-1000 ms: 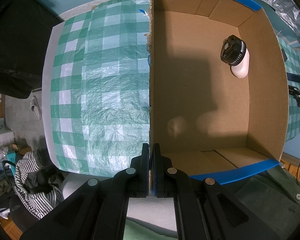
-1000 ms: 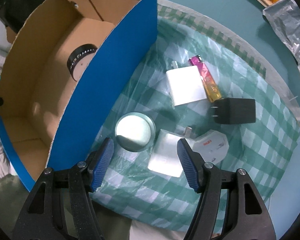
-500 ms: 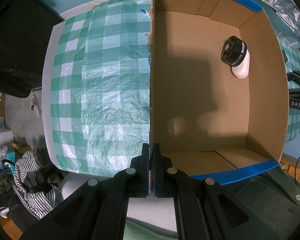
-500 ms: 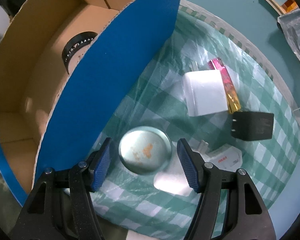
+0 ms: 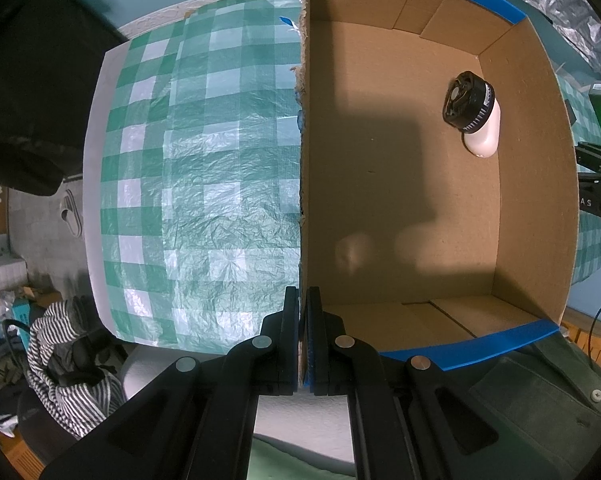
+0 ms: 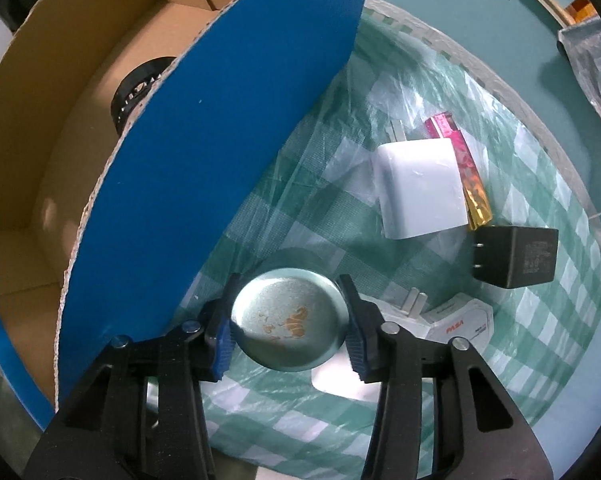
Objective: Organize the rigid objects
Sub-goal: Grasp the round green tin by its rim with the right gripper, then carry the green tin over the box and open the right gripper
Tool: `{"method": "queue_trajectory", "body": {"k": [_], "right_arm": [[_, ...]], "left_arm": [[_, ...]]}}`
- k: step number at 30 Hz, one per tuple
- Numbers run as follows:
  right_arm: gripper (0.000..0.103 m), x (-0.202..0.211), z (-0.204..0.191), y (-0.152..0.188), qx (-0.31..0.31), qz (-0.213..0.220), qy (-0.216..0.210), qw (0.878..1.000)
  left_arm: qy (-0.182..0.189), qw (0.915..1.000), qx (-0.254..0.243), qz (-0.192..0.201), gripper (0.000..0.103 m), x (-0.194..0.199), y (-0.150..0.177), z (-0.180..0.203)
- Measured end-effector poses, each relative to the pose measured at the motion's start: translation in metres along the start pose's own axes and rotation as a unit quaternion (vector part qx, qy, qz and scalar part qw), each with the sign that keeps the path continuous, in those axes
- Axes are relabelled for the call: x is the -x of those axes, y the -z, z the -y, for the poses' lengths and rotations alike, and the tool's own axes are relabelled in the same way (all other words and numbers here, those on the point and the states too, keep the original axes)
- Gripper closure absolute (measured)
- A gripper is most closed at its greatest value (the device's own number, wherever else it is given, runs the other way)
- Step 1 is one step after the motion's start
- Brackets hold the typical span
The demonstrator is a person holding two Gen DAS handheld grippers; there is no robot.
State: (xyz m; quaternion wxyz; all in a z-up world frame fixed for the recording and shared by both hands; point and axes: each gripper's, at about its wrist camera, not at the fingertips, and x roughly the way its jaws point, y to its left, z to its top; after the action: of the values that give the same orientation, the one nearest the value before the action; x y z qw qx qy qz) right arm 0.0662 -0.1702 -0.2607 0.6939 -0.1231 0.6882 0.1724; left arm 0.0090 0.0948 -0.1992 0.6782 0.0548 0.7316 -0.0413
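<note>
My left gripper (image 5: 303, 340) is shut on the left wall of a cardboard box (image 5: 400, 200) with blue outer faces. Inside, by the far right wall, lies a white bottle with a black cap (image 5: 472, 116). In the right wrist view the box's blue side (image 6: 220, 120) stands at the left. Just beside it, on the green checked cloth (image 6: 540, 320), sits a round pale-teal tin (image 6: 288, 324). My right gripper (image 6: 288, 344) straddles the tin; its jaws are closing, and both blue pads (image 6: 220, 340) touch the tin's rim.
Right of the tin lie a white charger (image 6: 420, 188), a pink and gold lighter (image 6: 460, 172), a black adapter (image 6: 520, 256) and a white plug with red lettering (image 6: 456, 320). A silver bag (image 6: 592, 60) lies at the far right. Striped clothing (image 5: 68, 360) sits below the table's edge.
My right gripper came down around the round tin and its jaws narrowed onto its rim. The left gripper and the box have not moved.
</note>
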Motion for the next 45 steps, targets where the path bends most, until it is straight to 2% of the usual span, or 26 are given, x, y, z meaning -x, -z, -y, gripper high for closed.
{"method": "queue_trajectory", "body": {"k": [11, 21, 32, 45], "right_arm": [[0.059, 0.017, 0.013, 0.002, -0.026, 0.005, 0.007, 1.000], [0.059, 0.053, 0.016, 0.002, -0.031, 0.034, 0.006, 0.999], [0.059, 0.104, -0.002, -0.003, -0.031, 0.073, 0.006, 0.997], [0.059, 0.132, -0.019, -0.020, -0.010, 0.100, -0.001, 0.995]], "left_arm": [[0.000, 1.0000, -0.002, 0.000, 0.100, 0.000, 0.000, 0.000], [-0.001, 1.0000, -0.004, 0.000, 0.100, 0.000, 0.000, 0.001], [-0.003, 1.0000, -0.007, -0.001, 0.100, 0.000, -0.001, 0.001], [-0.001, 1.0000, -0.006, 0.000, 0.100, 0.001, -0.004, 0.002]]}}
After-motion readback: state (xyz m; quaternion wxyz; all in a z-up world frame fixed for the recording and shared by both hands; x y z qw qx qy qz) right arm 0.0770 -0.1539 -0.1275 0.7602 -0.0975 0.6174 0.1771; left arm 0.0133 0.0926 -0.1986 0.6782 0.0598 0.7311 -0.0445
